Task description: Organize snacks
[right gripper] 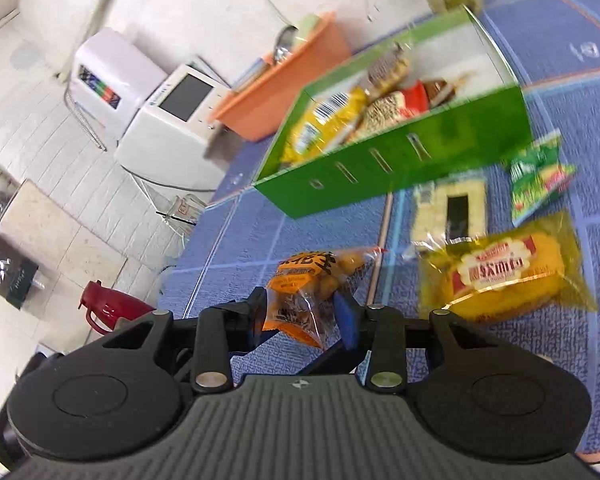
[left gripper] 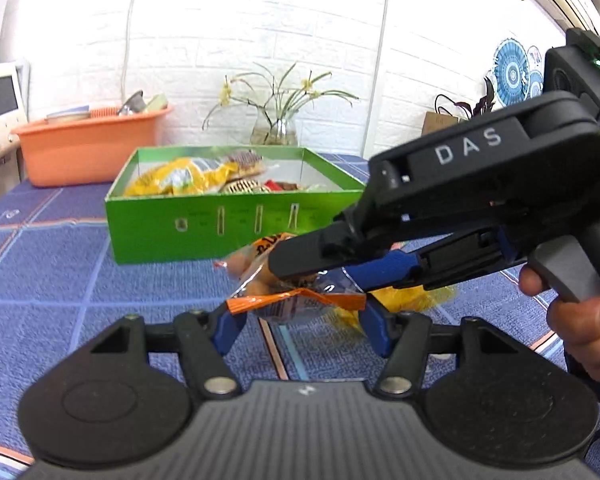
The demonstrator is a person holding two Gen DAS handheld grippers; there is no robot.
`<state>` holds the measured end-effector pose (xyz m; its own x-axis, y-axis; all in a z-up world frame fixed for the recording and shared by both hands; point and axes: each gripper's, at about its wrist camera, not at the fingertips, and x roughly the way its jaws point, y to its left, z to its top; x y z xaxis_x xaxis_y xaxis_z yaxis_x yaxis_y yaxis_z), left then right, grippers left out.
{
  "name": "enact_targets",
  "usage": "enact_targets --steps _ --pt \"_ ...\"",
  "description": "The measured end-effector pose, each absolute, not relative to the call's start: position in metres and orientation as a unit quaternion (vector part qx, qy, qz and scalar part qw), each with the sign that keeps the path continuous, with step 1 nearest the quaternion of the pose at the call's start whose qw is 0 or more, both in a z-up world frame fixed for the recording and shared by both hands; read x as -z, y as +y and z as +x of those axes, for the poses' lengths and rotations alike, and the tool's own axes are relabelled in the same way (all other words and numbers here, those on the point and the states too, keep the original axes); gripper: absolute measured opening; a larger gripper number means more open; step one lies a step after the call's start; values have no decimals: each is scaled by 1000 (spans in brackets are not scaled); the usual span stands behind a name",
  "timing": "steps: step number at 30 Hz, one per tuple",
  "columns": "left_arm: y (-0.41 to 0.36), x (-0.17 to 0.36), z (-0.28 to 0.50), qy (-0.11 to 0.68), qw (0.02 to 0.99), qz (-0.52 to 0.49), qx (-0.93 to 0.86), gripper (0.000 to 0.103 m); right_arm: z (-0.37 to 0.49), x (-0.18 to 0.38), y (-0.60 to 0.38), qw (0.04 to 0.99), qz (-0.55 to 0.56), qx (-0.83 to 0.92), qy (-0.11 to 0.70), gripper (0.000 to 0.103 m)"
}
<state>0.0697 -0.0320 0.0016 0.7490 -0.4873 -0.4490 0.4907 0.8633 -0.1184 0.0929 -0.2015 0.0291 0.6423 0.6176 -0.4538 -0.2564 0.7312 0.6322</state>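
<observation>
Left wrist view shows both grippers on one orange snack packet [left gripper: 296, 300], lifted a little off the blue tablecloth [left gripper: 60, 280] just in front of the green box [left gripper: 228, 224]. The left gripper [left gripper: 296, 322] has its blue pads clamped on the packet's near crimped edge. The right gripper [left gripper: 300, 264], held in a hand [left gripper: 580, 320] coming in from the right, is clenched across the packet's middle; the right wrist view shows the same packet [right gripper: 300, 300] pinched between that gripper's [right gripper: 304, 320] pads.

The green box [right gripper: 400, 152] stands toward the far side of the table, beside an orange tub [left gripper: 88, 148], and already holds several packets. Three more lie on the cloth near the box's front wall: a yellow cake packet [right gripper: 504, 268], a green packet [right gripper: 540, 184] and a pale cracker packet [right gripper: 448, 208].

My judgement is that the step in hand is carrying the orange packet over the front wall and into the box. To do it well, the two hands should rise together so the film is neither stretched nor torn. The packet should clear the rim before it goes forward. An empty patch, likely the right side of the box, makes the best landing spot. Letting go low, both grips opening at once, keeps it from snagging.
</observation>
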Motion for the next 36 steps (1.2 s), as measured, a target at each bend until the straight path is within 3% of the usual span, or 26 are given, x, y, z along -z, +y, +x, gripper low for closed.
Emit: enact_targets --steps 9,25,28,33,36 --pt "-32 -23 71 216 941 41 257 61 97 -41 -199 880 251 -267 301 51" --pt "-94 -69 189 145 945 83 280 61 179 -91 -255 918 252 -230 201 52" --pt "-103 -60 222 182 942 52 278 63 205 -80 -263 917 260 -220 209 58" --pt "-100 -43 246 210 951 37 223 71 210 -63 -283 906 307 -195 217 95" --pt "-85 -46 237 199 957 26 207 76 194 -58 -295 901 323 -200 210 96"
